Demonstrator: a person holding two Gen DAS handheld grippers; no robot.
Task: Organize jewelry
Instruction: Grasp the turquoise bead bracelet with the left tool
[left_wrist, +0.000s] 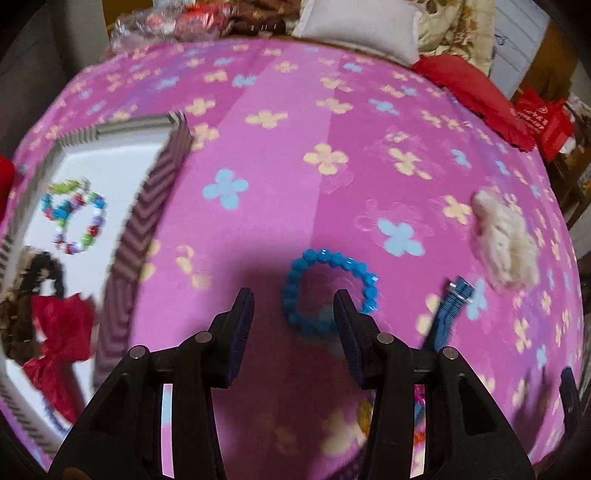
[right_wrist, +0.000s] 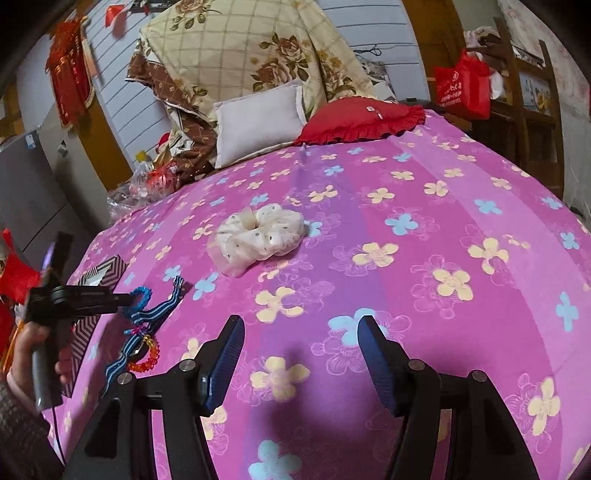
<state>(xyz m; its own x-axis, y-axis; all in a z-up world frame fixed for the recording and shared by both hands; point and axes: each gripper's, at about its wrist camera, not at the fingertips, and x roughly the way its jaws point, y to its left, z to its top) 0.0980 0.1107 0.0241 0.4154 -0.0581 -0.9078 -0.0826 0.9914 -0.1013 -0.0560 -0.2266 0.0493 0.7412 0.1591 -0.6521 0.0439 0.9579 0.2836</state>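
Observation:
A blue bead bracelet (left_wrist: 328, 291) lies on the pink flowered bedspread (left_wrist: 295, 155). My left gripper (left_wrist: 293, 302) is open just above it, its right finger (left_wrist: 347, 325) over the bracelet's near right side. A box (left_wrist: 155, 206) with zigzag walls at the left holds a multicoloured bead bracelet (left_wrist: 75, 216), a red bow (left_wrist: 61, 347) and a dark brown hair tie (left_wrist: 26, 295). A cream scrunchie (left_wrist: 506, 236) and a blue striped band (left_wrist: 450, 314) lie to the right. My right gripper (right_wrist: 301, 332) is open and empty over bare bedspread; the scrunchie (right_wrist: 258, 236) lies beyond it.
In the right wrist view the left gripper (right_wrist: 85, 295) is held by a hand at the far left, by the blue band (right_wrist: 147, 328) and an orange bead bracelet (right_wrist: 146, 362). A white pillow (right_wrist: 258, 118), a red cushion (right_wrist: 362, 120) and folded quilts (right_wrist: 251, 48) sit at the bed's far end.

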